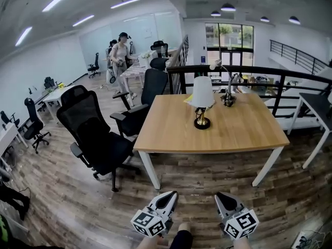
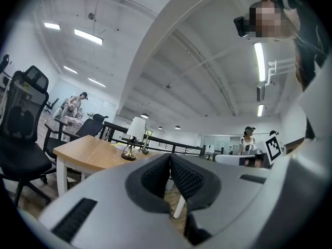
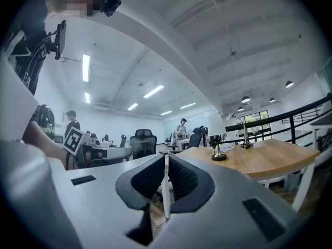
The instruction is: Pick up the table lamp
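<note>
Black office chair (image 1: 93, 134) at left, close to the left end of a wooden table (image 1: 249, 131). Left gripper (image 1: 170, 196) near, low in the head view, jaws pressed together on nothing, well short of the table. Table lamp (image 1: 201, 100), white shade and brass base, stands upright on the tabletop around its middle. Right gripper (image 1: 222, 196) near, beside the left one, jaws also closed and empty. Slim desk lamp (image 1: 226, 90) just right of the table lamp, toward the far edge. Black railing (image 1: 290, 79) beyond the table.
</note>
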Demonstrator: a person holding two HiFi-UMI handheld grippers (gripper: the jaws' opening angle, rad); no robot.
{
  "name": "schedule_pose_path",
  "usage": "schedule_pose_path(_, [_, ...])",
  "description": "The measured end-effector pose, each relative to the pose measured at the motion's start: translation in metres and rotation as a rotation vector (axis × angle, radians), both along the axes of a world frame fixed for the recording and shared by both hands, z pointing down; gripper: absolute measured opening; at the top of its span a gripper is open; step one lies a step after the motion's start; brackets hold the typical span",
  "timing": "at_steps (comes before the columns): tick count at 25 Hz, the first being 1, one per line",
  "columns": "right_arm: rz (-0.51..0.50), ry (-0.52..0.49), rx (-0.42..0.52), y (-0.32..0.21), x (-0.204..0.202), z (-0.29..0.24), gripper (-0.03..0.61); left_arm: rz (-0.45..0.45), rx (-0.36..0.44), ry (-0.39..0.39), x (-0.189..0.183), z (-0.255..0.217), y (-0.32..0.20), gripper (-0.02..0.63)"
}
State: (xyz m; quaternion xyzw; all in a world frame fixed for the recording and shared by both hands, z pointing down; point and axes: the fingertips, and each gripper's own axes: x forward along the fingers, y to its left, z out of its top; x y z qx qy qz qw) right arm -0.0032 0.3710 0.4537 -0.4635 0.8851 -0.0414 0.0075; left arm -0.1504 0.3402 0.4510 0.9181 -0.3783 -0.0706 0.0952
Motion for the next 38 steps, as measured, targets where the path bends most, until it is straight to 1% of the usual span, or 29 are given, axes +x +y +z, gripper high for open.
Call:
schedule_pose_path(3, [0.001, 0.015, 0.008, -0.035, 0.003, 0.000, 0.041, 0.015, 0.010, 0.009, 0.009, -0.002, -0.041, 0.010])
schedule_pose_path(7, [0.013, 0.026, 0.003, -0.088, 0.010, 0.001, 0.041, 0.058, 0.020, 0.010, 0.030, -0.006, -0.097, 0.011])
schedule_pose_path(13, [0.037, 0.029, -0.018, -0.160, 0.013, 0.008, 0.041, 0.120, 0.007, -0.019, 0.052, 0.001, -0.170, 0.011])
schedule_pose_path(20, [0.064, 0.032, -0.043, -0.234, 0.019, 0.017, 0.041, 0.162, -0.014, -0.019, 0.065, 0.010, -0.245, 0.010])
schedule_pose_path(25, [0.092, 0.028, -0.054, -0.273, 0.020, 0.022, 0.043, 0.183, -0.025, -0.002, 0.066, 0.015, -0.283, 0.011])
schedule_pose_path(29, [0.089, 0.031, -0.060, -0.297, 0.018, 0.028, 0.042, 0.202, -0.043, -0.002, 0.077, 0.023, -0.304, 0.011])
schedule_pose_path(38, [0.087, 0.015, -0.080, -0.349, 0.035, 0.042, 0.043, 0.209, -0.080, 0.032, 0.097, 0.031, -0.352, 0.011])
